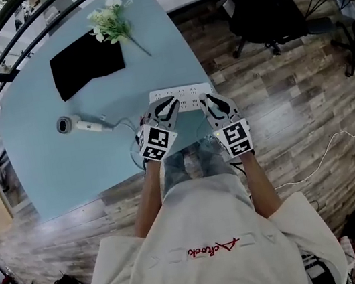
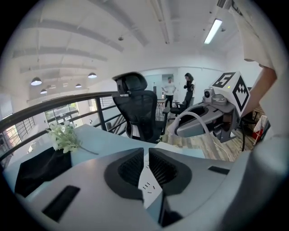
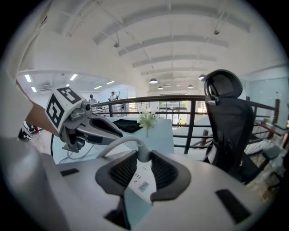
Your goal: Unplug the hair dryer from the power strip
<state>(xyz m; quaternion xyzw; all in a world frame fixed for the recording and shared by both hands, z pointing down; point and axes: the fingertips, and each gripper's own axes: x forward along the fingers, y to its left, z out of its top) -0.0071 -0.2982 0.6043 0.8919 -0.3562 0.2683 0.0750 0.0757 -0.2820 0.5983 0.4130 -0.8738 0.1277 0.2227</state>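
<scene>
A white power strip [image 1: 183, 97] lies near the front edge of the light-blue table [image 1: 53, 167]. The hair dryer [image 1: 74, 125] rests to its left, its white cord [image 1: 118, 123] running toward the strip. My right gripper [image 1: 206, 101] [image 3: 143, 155] is shut on the white plug [image 3: 143, 154], and the cord [image 3: 118, 145] arcs away from its tips to the left. My left gripper [image 1: 169, 104] [image 2: 145, 151] hangs over the strip's left part. Its jaws are almost together, with only a slit through which the strip's face [image 2: 150, 186] shows, and nothing between the pads.
A black cloth [image 1: 85, 64] and a sprig of white flowers [image 1: 110, 20] lie at the table's far side. A black office chair [image 1: 261, 4] stands on the wood floor to the right. A railing [image 3: 189, 122] runs beyond the table. People stand far off.
</scene>
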